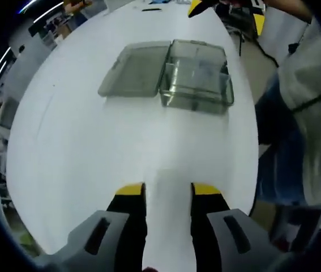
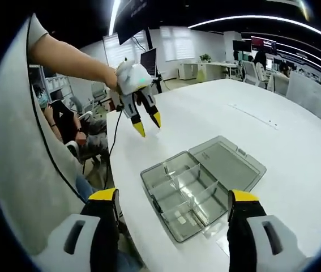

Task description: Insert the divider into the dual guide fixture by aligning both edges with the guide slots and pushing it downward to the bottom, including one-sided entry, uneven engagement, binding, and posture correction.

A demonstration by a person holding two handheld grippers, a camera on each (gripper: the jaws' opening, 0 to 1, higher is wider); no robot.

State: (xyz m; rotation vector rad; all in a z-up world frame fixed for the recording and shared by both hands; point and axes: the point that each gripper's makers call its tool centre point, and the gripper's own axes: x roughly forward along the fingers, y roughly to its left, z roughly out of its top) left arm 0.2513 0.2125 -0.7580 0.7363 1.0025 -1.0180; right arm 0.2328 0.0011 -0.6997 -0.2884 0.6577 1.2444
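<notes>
In the left gripper view, the left claw (image 1: 166, 190) hangs over the bare white worktop (image 1: 92, 153) with its yellow-tipped jaws apart and nothing between them. Well ahead of it lies a clear plastic organizer box (image 1: 197, 79), its hinged lid (image 1: 135, 71) folded flat on the worktop beside the tray. Partitions inside the tray are faintly visible, but blur makes it hard to tell which one is the loose divider. A person's clothing shows along the right edge. In the right gripper view, the right claw (image 2: 174, 197) has its jaws spread wide and empty, hovering just above the near corner of the same box (image 2: 191, 195), whose lid (image 2: 228, 161) lies open on the far side. A clear divider (image 2: 183, 177) appears to stand across the compartments, though whether both of its edges are seated in the guide slots cannot be told. The left claw (image 2: 148, 122), held by the person's hand (image 2: 127, 78), hangs above the worktop's edge, jaws slightly parted and holding nothing. Judging from this, the main risk is grasping the thin, transparent divider off-centre, so one edge enters its slot first and the piece tilts and binds. The light box could also slide or tip if pushed down without the other claw steadying it.
</notes>
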